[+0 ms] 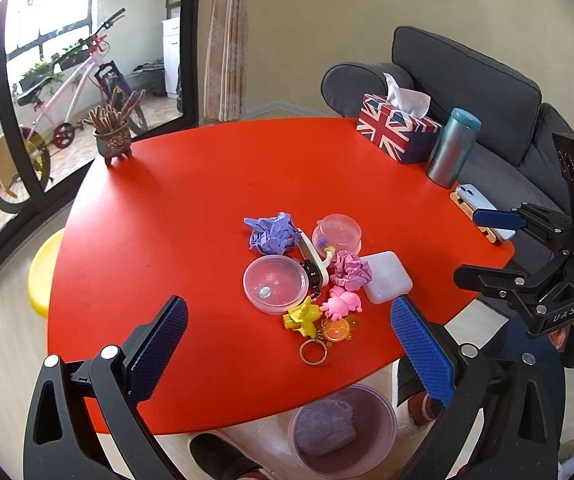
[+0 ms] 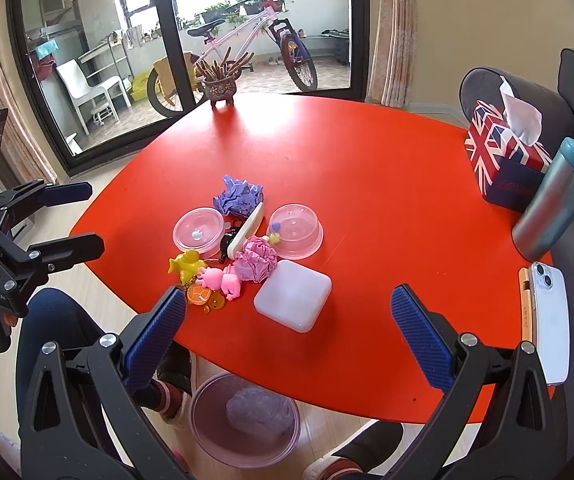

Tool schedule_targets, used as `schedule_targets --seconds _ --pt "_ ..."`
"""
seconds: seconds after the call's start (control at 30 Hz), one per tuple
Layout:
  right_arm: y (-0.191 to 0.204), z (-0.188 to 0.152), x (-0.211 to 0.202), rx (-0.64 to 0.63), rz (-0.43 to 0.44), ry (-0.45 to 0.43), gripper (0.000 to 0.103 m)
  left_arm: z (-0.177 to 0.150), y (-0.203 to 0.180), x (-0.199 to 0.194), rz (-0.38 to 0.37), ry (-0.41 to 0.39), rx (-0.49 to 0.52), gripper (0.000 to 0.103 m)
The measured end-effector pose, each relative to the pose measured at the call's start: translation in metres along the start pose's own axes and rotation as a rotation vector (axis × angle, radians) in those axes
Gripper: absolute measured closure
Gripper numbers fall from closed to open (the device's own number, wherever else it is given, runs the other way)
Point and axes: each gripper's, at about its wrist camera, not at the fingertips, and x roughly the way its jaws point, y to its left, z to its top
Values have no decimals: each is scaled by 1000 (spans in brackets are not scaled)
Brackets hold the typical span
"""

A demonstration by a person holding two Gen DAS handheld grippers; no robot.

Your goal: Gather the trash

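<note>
Hovering both grippers, left gripper point(image 1: 287, 344) and right gripper point(image 2: 289, 334), jaws apart, empty; you're risking snagging keyring point(image 1: 313, 350) while grabbing pink paper wad point(image 1: 353, 271).

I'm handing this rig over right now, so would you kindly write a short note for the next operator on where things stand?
Left hand-held gripper: open, empty, hovering over the near edge of the red table.
Right hand-held gripper: open, empty, also at the near edge.
Trash: purple crumpled paper and pink crumpled paper both lie in the central clutter among keychain toys and clear plastic lids.
Bin: pink trash bin sits on the floor below the table's near edge, with a bag-like wad inside.
Done: neither paper picked up yet.
Left: grasp each paper and drop it in the bin.
</note>
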Motion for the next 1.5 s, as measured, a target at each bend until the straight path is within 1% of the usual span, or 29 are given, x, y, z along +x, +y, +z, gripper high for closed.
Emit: schedule_targets --seconds 0.57,1.5 --pt "2 1 -1 -2 4 2 3 3 -4 -2 -23 -11 8 6" --pt "-3 3 -6 18 8 -11 3 1 -4 1 -33 -5 17 6"
